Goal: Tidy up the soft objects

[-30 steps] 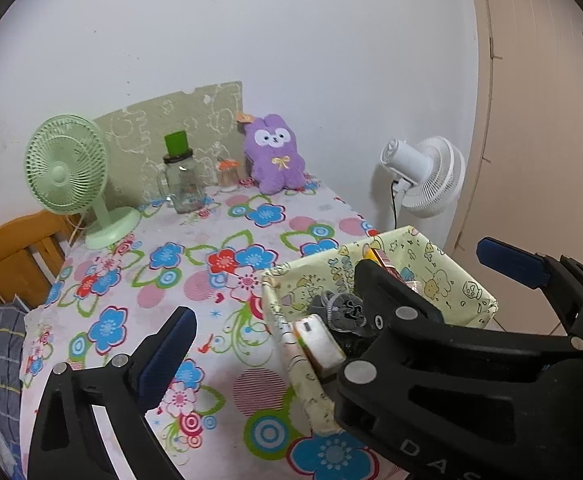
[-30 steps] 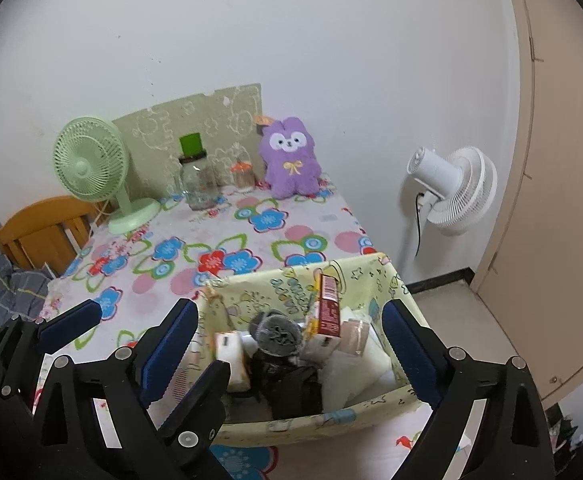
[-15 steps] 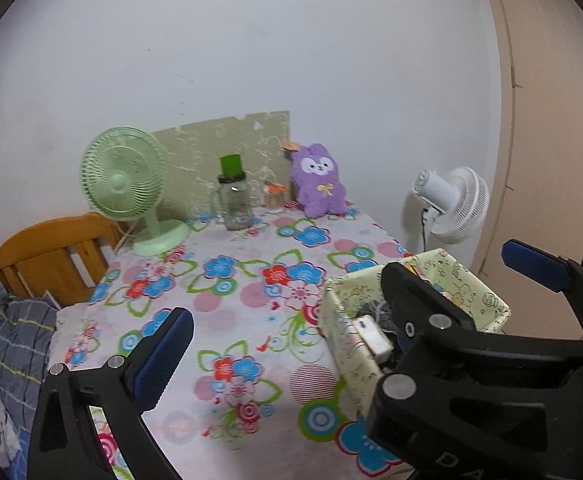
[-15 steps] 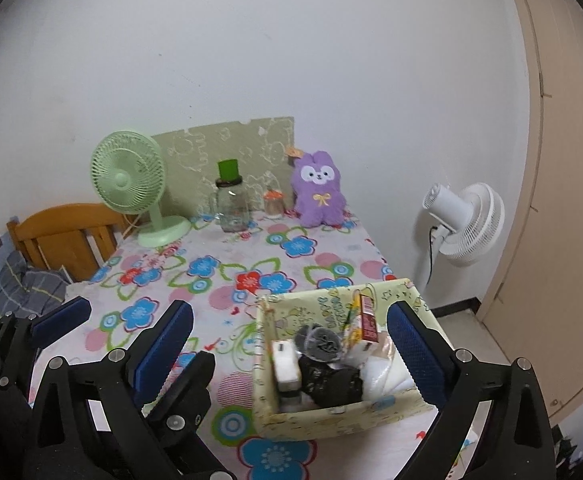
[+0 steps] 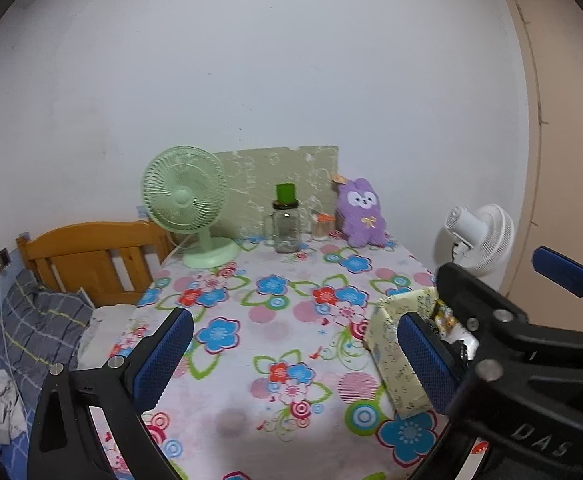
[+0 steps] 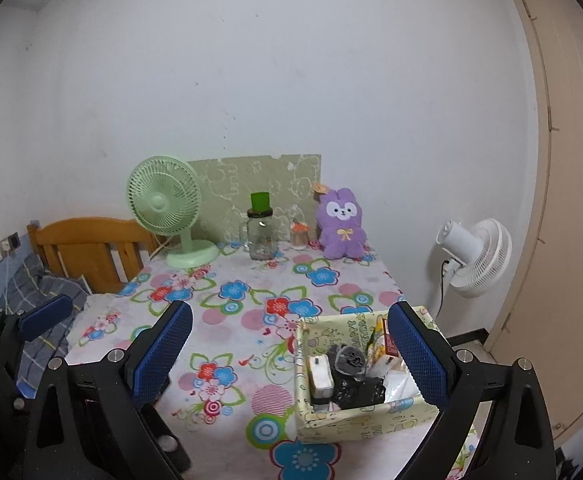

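Both grippers stand with their blue-padded jaws spread wide and nothing between them. The left gripper [image 5: 291,360] hangs above the near part of the flowered tablecloth [image 5: 251,320], and the right gripper [image 6: 291,356] is beside it, its right finger overlapping the near right corner of the table in its own view.

Just ahead of the right gripper, partly behind that finger, sits a pale yellow fabric storage box [image 6: 355,420] printed with cartoon bears. It already holds a jumble: a white plug-like block, dark crumpled items, a red and yellow packet and some white plastic wrap. Whether any of these count as the soft objects I cannot tell.

Well apart from both grippers, at the far edge against the wall, the purple plush bunny [image 6: 341,226] sits upright, beside a small orange-lidded jar [image 6: 299,236] and a glass mug with a green lid [image 6: 261,236]. A green desk fan [image 6: 171,216] stands further left, and a white fan [image 6: 475,252] is off the table to the right.

As I judge it, the plush is the clearest soft thing not yet gathered, so the task looks early or midway: neither gripper holds anything and the bunny sits untouched, across the whole cloth from the box
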Demonstrator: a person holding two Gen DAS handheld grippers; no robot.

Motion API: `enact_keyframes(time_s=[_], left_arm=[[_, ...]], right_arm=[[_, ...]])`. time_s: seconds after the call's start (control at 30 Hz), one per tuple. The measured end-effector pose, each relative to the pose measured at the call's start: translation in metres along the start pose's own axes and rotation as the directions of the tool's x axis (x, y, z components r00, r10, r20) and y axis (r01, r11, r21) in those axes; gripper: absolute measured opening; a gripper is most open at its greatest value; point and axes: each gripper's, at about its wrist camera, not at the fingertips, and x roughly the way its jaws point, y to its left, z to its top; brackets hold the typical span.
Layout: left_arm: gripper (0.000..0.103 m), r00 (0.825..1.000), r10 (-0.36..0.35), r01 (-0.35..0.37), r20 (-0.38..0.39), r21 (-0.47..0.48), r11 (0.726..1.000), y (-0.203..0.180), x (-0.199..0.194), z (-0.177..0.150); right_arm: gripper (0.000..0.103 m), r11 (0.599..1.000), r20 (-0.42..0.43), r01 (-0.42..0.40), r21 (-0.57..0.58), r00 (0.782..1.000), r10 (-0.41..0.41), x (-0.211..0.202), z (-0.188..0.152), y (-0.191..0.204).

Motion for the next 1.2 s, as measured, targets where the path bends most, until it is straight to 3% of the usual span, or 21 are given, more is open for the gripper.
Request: enact_keyframes(time_s=[0.4, 1.2], left_arm=[[0.103, 0.996, 0.074, -0.071, 0.042, -0.049, 0.996, 0.028, -0.029, 0.000], [0.103, 0.995, 0.077, -0.070, 0.067, -0.107, 0.992, 0.038, -0.041, 0.002]], right_arm=[[0.100, 0.999, 0.040, -0.014, 0.052, 0.999, 0.012, -0.021, 0.000, -0.002], [0.101, 0.999, 0.060, -0.001, 0.054, 0.998, -0.002, -0.033, 0.004, -0.010]])
